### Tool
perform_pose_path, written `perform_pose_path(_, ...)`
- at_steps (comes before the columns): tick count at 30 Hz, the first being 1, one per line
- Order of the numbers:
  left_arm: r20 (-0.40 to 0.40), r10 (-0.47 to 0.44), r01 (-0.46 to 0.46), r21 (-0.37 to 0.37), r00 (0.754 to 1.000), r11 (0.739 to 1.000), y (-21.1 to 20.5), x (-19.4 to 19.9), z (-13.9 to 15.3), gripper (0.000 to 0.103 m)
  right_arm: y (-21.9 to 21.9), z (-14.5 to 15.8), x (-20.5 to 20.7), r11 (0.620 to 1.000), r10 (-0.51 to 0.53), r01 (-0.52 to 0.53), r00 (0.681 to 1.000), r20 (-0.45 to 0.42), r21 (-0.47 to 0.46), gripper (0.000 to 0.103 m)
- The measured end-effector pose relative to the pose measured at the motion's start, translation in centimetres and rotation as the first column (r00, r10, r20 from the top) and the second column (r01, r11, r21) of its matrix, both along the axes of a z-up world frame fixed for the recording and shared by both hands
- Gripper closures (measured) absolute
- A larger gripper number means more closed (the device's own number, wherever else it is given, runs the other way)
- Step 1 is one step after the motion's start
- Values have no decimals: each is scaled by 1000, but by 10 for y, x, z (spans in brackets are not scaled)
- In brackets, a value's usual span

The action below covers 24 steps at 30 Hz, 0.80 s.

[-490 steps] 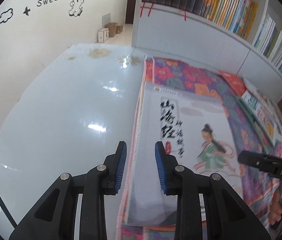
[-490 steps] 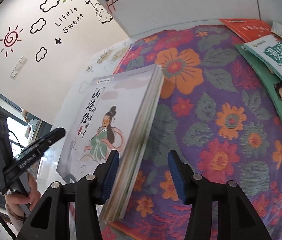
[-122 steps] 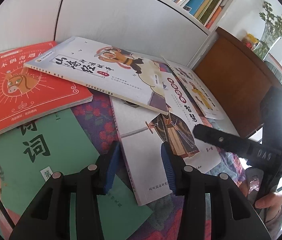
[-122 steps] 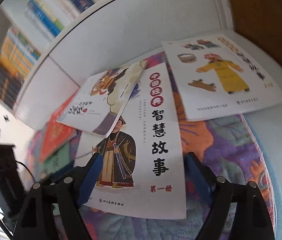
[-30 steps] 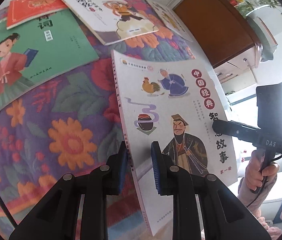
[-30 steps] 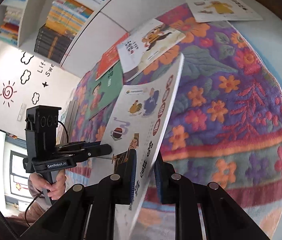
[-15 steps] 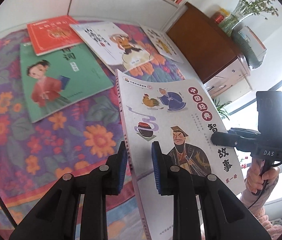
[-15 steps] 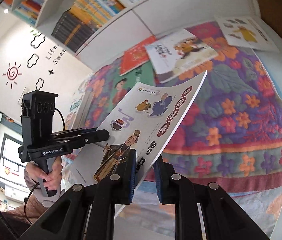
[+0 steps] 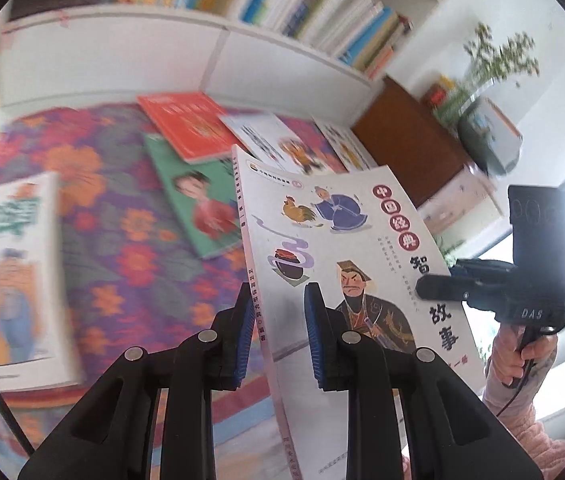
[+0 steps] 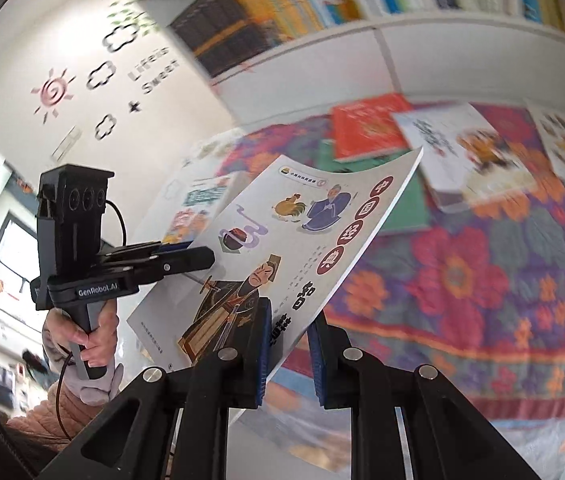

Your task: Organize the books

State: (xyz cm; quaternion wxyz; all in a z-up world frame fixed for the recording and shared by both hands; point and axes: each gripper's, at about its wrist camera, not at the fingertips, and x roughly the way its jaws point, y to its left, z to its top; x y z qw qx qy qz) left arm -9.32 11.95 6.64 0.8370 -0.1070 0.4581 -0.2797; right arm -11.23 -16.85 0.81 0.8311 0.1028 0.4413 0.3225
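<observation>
2 tools are gripping 1 white storybook (image 9: pixel 346 248) above the floral-clothed table (image 9: pixel 122 248), the left tool (image 9: pixel 278 336) clamping its spine edge and the right tool (image 10: pixel 288 354) clamping the opposite edge.

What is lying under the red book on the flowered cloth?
The red book overlaps the top of a green book, which lies on the flowered cloth. How much of the green cover it hides, and whether anything else lies beneath, cannot be seen.
</observation>
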Motion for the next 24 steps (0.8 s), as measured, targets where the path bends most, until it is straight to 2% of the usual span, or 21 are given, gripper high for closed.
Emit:
perform_pose_path(7,67,116,-115,-15,991,993,82,3,22,82,87,21,17,992,128,-128,988,87,-11,85)
perform_pose_path(13,126,227,-230,9,966,973,144,8,29,81,157,31,48,976,216,-217,967,135,-8,85)
perform_pose_path(16,152,282,-290,33,947,956,169,9,22,79,189,27,60,966,256,-258,955,149,-9,85)
perform_pose_path(24,99,376,-381,41,921,923,211,31,-25,79,252,0,98,952,305,-306,943,130,-14,85)
